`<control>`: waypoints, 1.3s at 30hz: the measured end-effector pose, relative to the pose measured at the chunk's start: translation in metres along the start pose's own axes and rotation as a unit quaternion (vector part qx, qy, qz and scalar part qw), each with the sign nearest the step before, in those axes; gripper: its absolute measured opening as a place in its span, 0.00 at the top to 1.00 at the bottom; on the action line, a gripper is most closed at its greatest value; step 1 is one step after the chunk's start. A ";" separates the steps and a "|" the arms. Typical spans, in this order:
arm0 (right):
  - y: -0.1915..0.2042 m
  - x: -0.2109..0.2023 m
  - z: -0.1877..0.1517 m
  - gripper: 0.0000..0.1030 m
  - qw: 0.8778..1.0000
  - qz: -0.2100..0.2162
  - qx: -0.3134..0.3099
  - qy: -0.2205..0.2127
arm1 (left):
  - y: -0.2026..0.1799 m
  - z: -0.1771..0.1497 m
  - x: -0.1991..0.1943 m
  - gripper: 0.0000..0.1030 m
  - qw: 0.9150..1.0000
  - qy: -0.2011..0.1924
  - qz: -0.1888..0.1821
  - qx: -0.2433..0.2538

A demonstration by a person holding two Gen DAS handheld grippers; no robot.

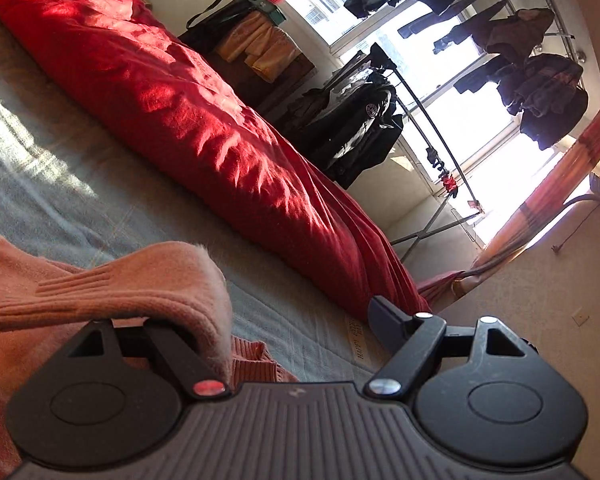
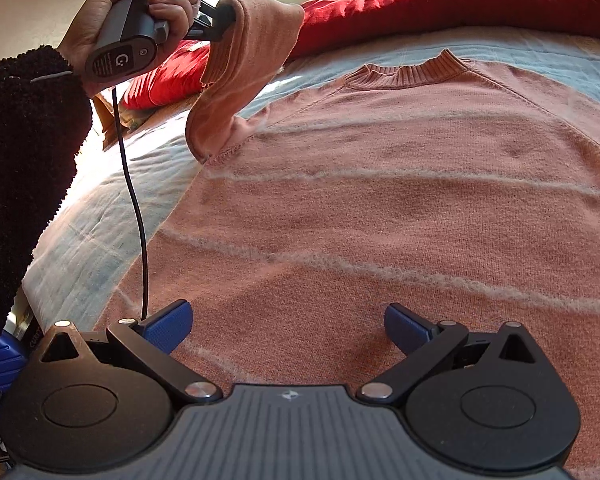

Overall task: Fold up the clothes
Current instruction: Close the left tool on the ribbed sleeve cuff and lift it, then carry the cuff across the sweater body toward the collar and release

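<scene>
A pink knit sweater [image 2: 380,208] with pale fuzzy stripes lies flat on the bed, its collar [image 2: 404,72] at the far side. One sleeve [image 2: 236,80] is lifted off the bed at the upper left. It hangs over one finger of my left gripper [image 2: 216,20], which a hand holds. In the left wrist view the left gripper [image 1: 272,320] has its jaws wide apart, and the sleeve's ribbed cuff [image 1: 112,284] is draped over the left finger and hides it. My right gripper [image 2: 288,324] is open low over the sweater's lower body, with nothing between its blue pads [image 2: 168,326].
A red duvet [image 1: 172,100] lies bunched along the far side of the pale blue bedspread [image 1: 60,184]. Beyond the bed stand a rack with dark clothes [image 1: 352,128] and a bright window. A black cable [image 2: 136,208] hangs from the left gripper. A dark fuzzy sleeve [image 2: 24,152] fills the left edge.
</scene>
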State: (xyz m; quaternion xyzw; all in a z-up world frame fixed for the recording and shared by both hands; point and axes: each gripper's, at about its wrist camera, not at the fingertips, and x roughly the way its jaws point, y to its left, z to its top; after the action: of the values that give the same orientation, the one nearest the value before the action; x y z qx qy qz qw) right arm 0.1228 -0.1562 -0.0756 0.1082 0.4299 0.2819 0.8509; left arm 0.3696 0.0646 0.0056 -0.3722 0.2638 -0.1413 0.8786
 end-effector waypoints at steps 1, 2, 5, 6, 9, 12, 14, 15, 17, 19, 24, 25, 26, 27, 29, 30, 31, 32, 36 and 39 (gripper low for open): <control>-0.001 -0.001 0.000 0.00 1.000 0.000 0.002 -0.002 | -0.002 -0.004 0.003 0.23 1.000 0.004 -0.001 0.002; -0.003 -0.003 -0.001 0.00 1.000 -0.001 0.003 -0.003 | -0.004 -0.007 0.005 0.23 1.000 0.008 -0.003 0.004; -0.008 -0.007 -0.002 0.00 1.000 -0.004 0.012 -0.007 | -0.009 -0.016 0.015 0.23 1.000 0.019 -0.005 0.008; -0.009 -0.008 -0.002 0.00 1.000 -0.004 0.014 -0.008 | -0.011 -0.019 0.018 0.23 1.000 0.023 -0.005 0.009; -0.014 -0.011 -0.003 0.00 1.000 -0.007 0.020 -0.011 | -0.015 -0.029 0.028 0.23 0.999 0.035 -0.004 0.016; -0.017 -0.014 -0.005 0.00 1.000 -0.008 0.022 -0.013 | -0.018 -0.039 0.038 0.23 0.999 0.048 -0.002 0.018; -0.020 -0.015 -0.006 0.00 1.000 -0.009 0.025 -0.012 | -0.019 -0.044 0.044 0.23 0.998 0.055 0.001 0.022; -0.021 -0.016 -0.007 0.00 1.000 -0.010 0.026 -0.012 | -0.020 -0.047 0.046 0.23 0.998 0.060 0.004 0.025; -0.022 -0.017 -0.008 0.00 1.000 -0.006 0.028 -0.012 | -0.023 -0.053 0.052 0.23 0.997 0.068 0.008 0.032; -0.023 -0.018 -0.008 0.00 1.000 -0.002 0.029 -0.012 | -0.025 -0.059 0.057 0.23 0.996 0.077 0.013 0.039; -0.023 -0.023 -0.010 0.00 1.000 -0.003 0.023 -0.010 | -0.035 -0.076 0.070 0.23 0.990 0.111 0.037 0.075; -0.023 -0.024 -0.010 0.00 1.000 -0.003 0.023 -0.010 | -0.038 -0.080 0.073 0.23 0.988 0.120 0.045 0.087; -0.023 -0.024 -0.010 0.00 1.000 -0.003 0.022 -0.011 | -0.042 -0.084 0.076 0.23 0.984 0.129 0.054 0.107; -0.023 -0.025 -0.011 0.00 1.000 -0.003 0.022 -0.012 | -0.047 -0.088 0.078 0.23 0.980 0.136 0.062 0.129; -0.024 -0.027 -0.011 0.00 1.000 -0.003 0.022 -0.012 | -0.055 -0.097 0.083 0.22 0.971 0.148 0.076 0.172; -0.024 -0.027 -0.012 0.00 1.000 -0.004 0.023 -0.012 | -0.060 -0.101 0.085 0.22 0.965 0.154 0.084 0.195; -0.024 -0.027 -0.012 0.00 1.000 -0.005 0.023 -0.012 | -0.063 -0.106 0.089 0.22 0.959 0.163 0.092 0.214; -0.025 -0.027 -0.012 0.00 1.000 -0.004 0.023 -0.012 | -0.067 -0.110 0.092 0.22 0.952 0.172 0.101 0.231; -0.026 -0.026 -0.012 0.00 1.000 -0.005 0.024 -0.009 | -0.080 -0.130 0.106 0.21 0.920 0.207 0.135 0.304; -0.027 -0.024 -0.012 0.00 1.000 -0.009 0.025 -0.005 | -0.091 -0.152 0.117 0.21 0.878 0.238 0.168 0.380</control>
State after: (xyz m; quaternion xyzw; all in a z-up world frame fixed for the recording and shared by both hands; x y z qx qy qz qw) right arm 0.1124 -0.1926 -0.0782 0.1266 0.4335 0.2625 0.8528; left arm 0.3746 -0.1377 -0.0581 0.0853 0.4496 -0.1652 0.8737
